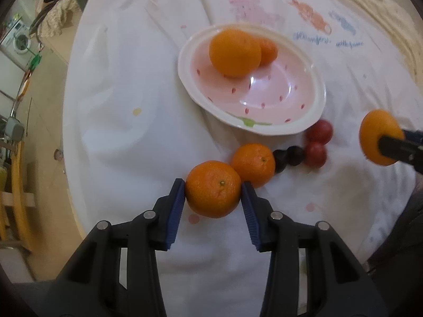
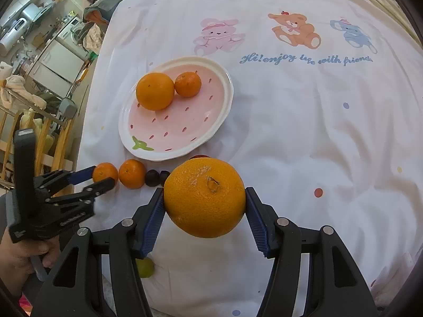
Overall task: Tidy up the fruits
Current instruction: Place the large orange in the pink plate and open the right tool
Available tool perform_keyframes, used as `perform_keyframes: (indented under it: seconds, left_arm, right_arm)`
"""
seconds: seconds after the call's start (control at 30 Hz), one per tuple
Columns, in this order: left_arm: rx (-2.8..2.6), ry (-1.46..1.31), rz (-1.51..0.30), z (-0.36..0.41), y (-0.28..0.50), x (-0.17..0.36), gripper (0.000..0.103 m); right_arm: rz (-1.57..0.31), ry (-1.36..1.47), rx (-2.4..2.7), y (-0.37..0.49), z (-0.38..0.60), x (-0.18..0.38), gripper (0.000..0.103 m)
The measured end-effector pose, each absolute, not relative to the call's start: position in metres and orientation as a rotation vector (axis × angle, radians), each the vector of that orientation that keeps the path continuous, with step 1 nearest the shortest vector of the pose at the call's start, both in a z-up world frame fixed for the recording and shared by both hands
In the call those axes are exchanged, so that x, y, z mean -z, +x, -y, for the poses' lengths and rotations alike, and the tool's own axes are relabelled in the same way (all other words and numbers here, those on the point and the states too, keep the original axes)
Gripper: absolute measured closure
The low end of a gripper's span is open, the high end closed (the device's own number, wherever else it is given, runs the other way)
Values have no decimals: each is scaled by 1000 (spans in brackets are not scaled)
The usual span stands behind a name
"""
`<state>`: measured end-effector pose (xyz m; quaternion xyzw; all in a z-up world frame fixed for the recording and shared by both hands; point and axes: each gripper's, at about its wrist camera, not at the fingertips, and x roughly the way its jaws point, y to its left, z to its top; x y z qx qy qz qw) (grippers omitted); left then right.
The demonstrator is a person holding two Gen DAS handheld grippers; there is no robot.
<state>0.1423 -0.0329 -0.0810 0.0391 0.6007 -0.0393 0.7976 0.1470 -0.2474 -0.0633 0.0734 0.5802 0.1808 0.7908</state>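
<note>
Right tongs (image 2: 205, 204) grip big orange (image 2: 205, 198) — plate (image 2: 227, 89) beyond.

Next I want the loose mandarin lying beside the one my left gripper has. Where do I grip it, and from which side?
Grip the loose mandarin across its widest middle, coming down from above. It touches the held mandarin on one side and a dark plum on the other, so put the fingers on its free sides, toward the plate and toward you.

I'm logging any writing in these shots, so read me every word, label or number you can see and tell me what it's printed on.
"Hi! enjoy life with friends" in blue script on the white tablecloth, below the three printed animals; the word "life" is distorted and partly a guess.
The same line in the left wrist view is too blurred to read.
Nothing readable on the plate, the fruit or the grippers.
</note>
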Motion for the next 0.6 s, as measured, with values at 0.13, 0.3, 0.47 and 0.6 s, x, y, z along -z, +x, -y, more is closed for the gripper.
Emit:
perform_keyframes:
  seconds: [0.13, 0.3, 0.47, 0.6]
  left_arm:
    - [72, -18, -1251, 17, 142, 68, 64]
    - [54, -102, -1192, 2, 144, 51, 64]
    - [41, -137, -1177, -4, 148, 47, 64]
    - [28, -151, -1186, -8, 152, 50, 64]
  right_arm:
    - [-1231, 158, -386, 145, 250, 59, 42]
    - [-1204, 148, -421, 152, 246, 47, 42]
    - [-1180, 92, -446, 168, 233, 40, 42]
    - [-1170, 69, -465, 189, 223, 44, 42]
